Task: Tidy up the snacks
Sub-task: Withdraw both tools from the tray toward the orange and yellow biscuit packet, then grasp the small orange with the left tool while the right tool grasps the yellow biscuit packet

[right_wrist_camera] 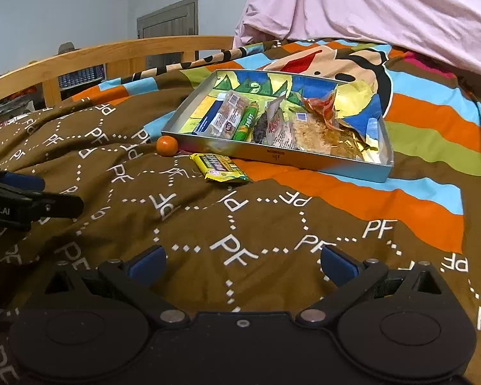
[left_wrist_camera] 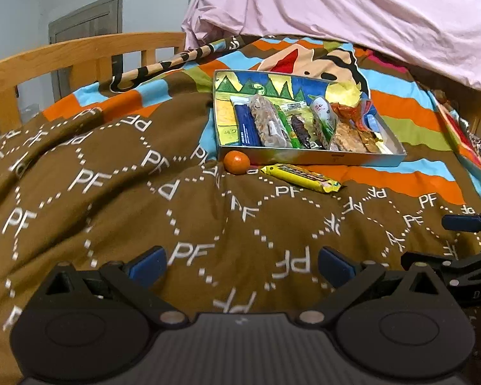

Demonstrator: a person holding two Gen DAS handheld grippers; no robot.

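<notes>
Left wrist view: left gripper (left_wrist_camera: 242,264) jaws spread wide, nothing held, low over the brown bedspread (left_wrist_camera: 112,199). Shallow metal tray (left_wrist_camera: 311,158) lies ahead on the bed, packed with snack packets side by side. Small orange ball (left_wrist_camera: 237,161) touches the tray's near-left corner; yellow snack bar (left_wrist_camera: 299,178) lies on the bedspread just in front of the tray wall.

Right wrist view: right gripper (right_wrist_camera: 242,264) jaws likewise wide apart, empty. Tray (right_wrist_camera: 291,158), orange ball (right_wrist_camera: 167,145) and yellow bar (right_wrist_camera: 219,167) ahead; packet labels too blurred to read, possibly biscuits.
</notes>
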